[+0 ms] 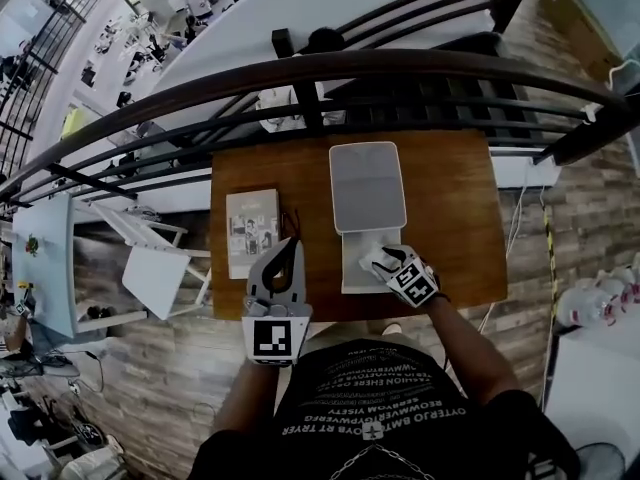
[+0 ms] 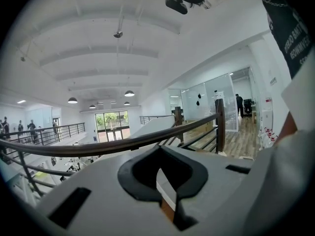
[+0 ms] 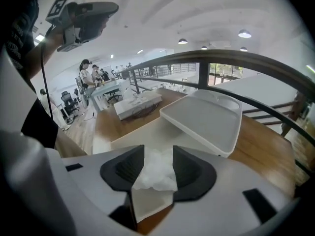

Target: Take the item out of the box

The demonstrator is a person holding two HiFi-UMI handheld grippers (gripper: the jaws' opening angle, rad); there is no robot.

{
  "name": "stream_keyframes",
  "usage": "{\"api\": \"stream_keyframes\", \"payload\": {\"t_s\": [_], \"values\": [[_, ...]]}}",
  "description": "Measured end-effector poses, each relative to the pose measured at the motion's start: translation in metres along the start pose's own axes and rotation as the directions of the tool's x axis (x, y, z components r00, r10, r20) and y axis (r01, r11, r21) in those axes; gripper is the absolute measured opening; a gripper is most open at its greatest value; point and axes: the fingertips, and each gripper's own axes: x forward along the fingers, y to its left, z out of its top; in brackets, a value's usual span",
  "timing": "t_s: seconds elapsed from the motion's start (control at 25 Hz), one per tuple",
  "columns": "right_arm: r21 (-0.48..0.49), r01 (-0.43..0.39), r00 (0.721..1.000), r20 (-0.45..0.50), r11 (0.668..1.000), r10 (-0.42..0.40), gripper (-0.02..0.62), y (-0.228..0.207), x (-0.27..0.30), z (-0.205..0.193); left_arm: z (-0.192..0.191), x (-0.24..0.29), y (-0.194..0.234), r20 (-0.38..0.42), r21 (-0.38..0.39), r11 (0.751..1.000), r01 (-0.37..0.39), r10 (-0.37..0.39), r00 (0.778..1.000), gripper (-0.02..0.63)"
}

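Note:
An open white box lies on the wooden table [image 1: 455,198], its lid [image 1: 367,186] [image 3: 204,119] folded back beyond the base [image 1: 352,268] [image 3: 147,134]. A white crumpled wad [image 3: 156,168] [image 1: 379,259] sits over the base. My right gripper [image 1: 388,262] [image 3: 156,157] is down over that base with its jaws apart. The wad fills the gap between them and touches both pads. My left gripper [image 1: 284,258] [image 2: 162,181] is lifted off the table at the near left edge, tilted upward. Its tips are together with nothing in them.
A grey booklet-like flat pack [image 1: 252,231] [image 3: 138,104] lies on the table's left part. A dark railing [image 1: 300,78] runs right behind the table's far edge, with a drop to a lower floor beyond it. The person's body is against the near edge.

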Motion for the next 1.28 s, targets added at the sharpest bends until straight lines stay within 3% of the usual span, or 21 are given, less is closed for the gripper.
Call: {"api": "stream_keyframes", "payload": {"t_s": [0.2, 0.36, 0.6, 0.76, 1.04, 1.28], "values": [[-0.027, -0.035, 0.995, -0.098, 0.999, 0.033, 0.214, 0.003, 0.031, -0.014, -0.015, 0.008, 0.011, -0.025, 0.006, 1.000, 0.016, -0.016, 1.000, 0.005], [-0.085, -0.035, 0.970, -0.244, 0.996, 0.013, 0.251, 0.005, 0.046, -0.032, -0.021, 0.014, 0.016, -0.031, 0.004, 1.000, 0.027, -0.027, 0.999, 0.005], [-0.214, -0.015, 0.919, -0.388, 0.977, -0.071, 0.220, 0.007, 0.057, -0.047, -0.033, 0.014, 0.018, -0.068, -0.024, 0.999, 0.025, -0.027, 0.997, 0.005], [-0.245, -0.042, 0.890, -0.449, 0.969, -0.075, 0.152, 0.005, 0.056, -0.051, -0.026, 0.012, 0.014, -0.059, -0.018, 0.999, 0.031, -0.032, 0.998, 0.005], [-0.265, -0.025, 0.911, -0.404, 0.964, -0.087, 0.077, 0.012, 0.043, -0.053, -0.020, -0.010, 0.003, -0.056, -0.014, 1.000, 0.009, -0.010, 0.998, 0.005], [-0.162, 0.035, 0.960, -0.268, 0.986, -0.078, 0.075, 0.013, 0.014, -0.041, -0.019, -0.034, -0.017, -0.054, -0.020, 1.000, -0.008, 0.007, 0.999, 0.005]]}}
